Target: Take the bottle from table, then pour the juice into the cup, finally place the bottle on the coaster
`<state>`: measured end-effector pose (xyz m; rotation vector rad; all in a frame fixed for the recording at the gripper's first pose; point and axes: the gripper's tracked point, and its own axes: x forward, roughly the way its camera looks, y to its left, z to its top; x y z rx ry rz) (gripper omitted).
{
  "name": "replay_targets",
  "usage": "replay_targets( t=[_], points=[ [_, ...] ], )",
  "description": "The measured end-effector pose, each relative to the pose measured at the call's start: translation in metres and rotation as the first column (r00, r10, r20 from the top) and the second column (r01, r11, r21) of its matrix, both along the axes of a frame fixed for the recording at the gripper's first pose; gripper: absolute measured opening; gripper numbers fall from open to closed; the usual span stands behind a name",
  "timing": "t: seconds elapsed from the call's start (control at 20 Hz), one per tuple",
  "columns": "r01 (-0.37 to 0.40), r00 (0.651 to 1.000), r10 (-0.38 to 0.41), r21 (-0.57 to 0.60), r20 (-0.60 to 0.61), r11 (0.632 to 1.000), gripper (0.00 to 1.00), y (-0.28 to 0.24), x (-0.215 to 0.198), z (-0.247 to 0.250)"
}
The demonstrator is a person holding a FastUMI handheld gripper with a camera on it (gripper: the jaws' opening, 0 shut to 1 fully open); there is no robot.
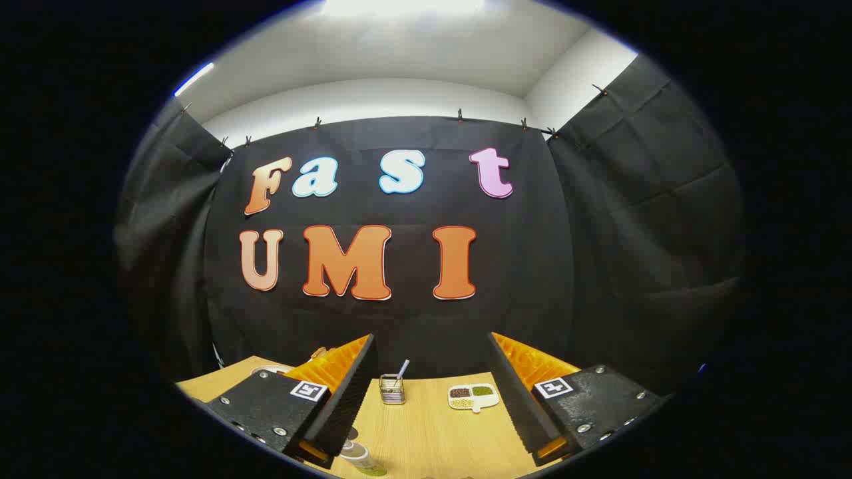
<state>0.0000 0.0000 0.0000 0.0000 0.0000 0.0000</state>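
Gripper [432, 399]: 2 black ribbed fingers [343, 399] with orange backing, rising from the lower part of the frame, each on a black block bearing a square black-and-white marker; jaws spread wide apart, nothing between them, neither finger touching any item. Tabletop [432, 432]: light wood grain, occupying the lower centre of the frame between and beyond the fingers. Bottle [359, 458]: at the bottom of the frame, just beside the tip of the left-hand finger, partly covered by it; a pale cap and a greenish body are visible, though the lower part is cut off and its label too small to make out; it appears to stand upright, but distortion here makes that uncertain. Holder [392, 390]: small striped metallic container, centre of the frame beyond the fingers, near the far edge of the tabletop, with 1 straw-like stick [403, 368] leaning out to the upper right. Dish [473, 396]: white, divided into compartments, to the right of the holder and apart from it; holds dark, green and pale contents in separate sections. Pale round rim [271, 368]: lower left, behind the left-hand finger, mostly hidden; identity cannot be told. Backdrop: black cloth wall [599, 266] across the middle of the frame, white ceiling above.
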Motion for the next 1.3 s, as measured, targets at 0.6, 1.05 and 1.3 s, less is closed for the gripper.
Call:
replay_targets(
  t=[0.6, 1.05, 1.3],
  points=[
    [0.025, 0.999, -0.025, 0.008, -0.024, 1.000, 0.97, -0.008, 0.006, 0.000],
    [0.029, 0.998, -0.029, 0.004, -0.055, 1.000, 0.97, -0.008, -0.001, -0.014],
    [-0.016, 0.995, 0.016, -0.001, -0.099, 1.000, 0.97, 0.010, -0.009, -0.037]
  ],
)
